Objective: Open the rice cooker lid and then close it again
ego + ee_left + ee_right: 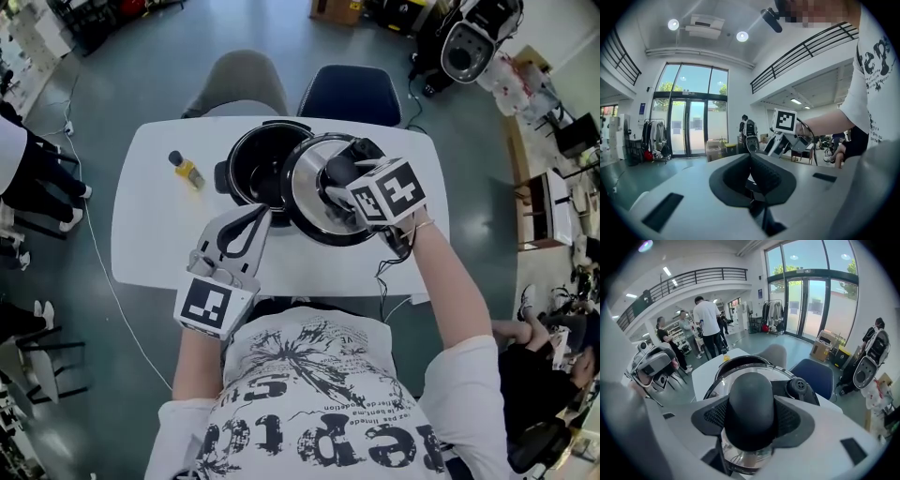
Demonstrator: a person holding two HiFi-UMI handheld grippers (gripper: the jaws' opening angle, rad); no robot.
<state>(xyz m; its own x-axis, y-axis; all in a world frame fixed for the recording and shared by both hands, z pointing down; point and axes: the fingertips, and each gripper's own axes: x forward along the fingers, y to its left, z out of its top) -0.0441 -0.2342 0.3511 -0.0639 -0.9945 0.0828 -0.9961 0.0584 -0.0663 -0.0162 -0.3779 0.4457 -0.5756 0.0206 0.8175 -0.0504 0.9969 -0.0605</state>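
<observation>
The black rice cooker pot (pixel 255 164) stands uncovered at the middle of the white table (pixel 150 234). Its round steel lid (pixel 307 192) hangs tilted over the pot's right rim. My right gripper (pixel 343 186) is shut on the lid's black knob (pixel 751 404), which fills the space between the pads in the right gripper view; the pot's rim (pixel 740 360) shows beyond it. My left gripper (pixel 259 216) hovers in front of the pot, shut with nothing in it. In the left gripper view its pads (pixel 759 171) meet, and the right gripper's marker cube (pixel 785 120) shows ahead.
A small yellow bottle (pixel 187 170) lies on the table left of the pot. A grey chair (pixel 242 80) and a blue chair (pixel 349 94) stand at the table's far side. A cable (pixel 389 272) hangs off the near edge. People stand in the hall (pixel 707 319).
</observation>
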